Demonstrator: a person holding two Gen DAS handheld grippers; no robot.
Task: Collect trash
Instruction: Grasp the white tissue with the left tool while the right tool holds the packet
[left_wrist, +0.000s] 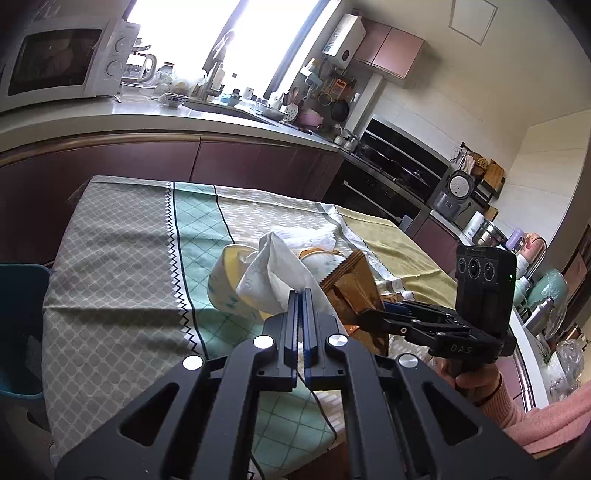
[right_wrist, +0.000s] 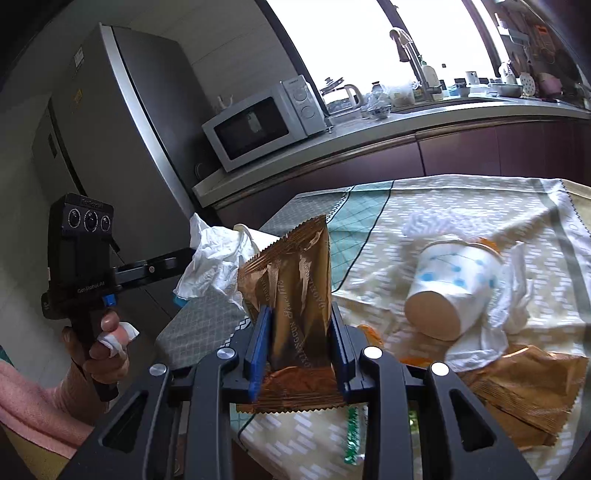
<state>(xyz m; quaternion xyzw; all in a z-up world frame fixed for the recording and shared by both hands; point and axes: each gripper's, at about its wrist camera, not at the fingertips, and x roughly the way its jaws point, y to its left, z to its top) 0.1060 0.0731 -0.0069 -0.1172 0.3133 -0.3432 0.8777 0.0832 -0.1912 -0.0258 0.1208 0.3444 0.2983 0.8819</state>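
My left gripper (left_wrist: 300, 295) is shut on a crumpled white tissue (left_wrist: 273, 273), held above the patterned tablecloth (left_wrist: 118, 258). A paper cup (left_wrist: 225, 284) with a yellow inside sits right behind the tissue; I cannot tell whether it hangs with it. My right gripper (right_wrist: 301, 321) is shut on a golden-brown snack wrapper (right_wrist: 295, 273) that stands upright between its blue pads. The right wrist view shows the left gripper (right_wrist: 192, 254) to the left with the tissue (right_wrist: 210, 258). On the cloth lie a blue-dotted paper cup (right_wrist: 450, 288) on its side, another brown wrapper (right_wrist: 524, 387) and a white tissue (right_wrist: 506, 306).
A blue bin (left_wrist: 22, 325) stands by the table's left edge. A green wrapper (right_wrist: 352, 435) lies near the front edge. Behind the table runs a counter with a microwave (right_wrist: 258, 122), a fridge (right_wrist: 122, 122) and a sink. A person's hands and pink sleeves hold both grippers.
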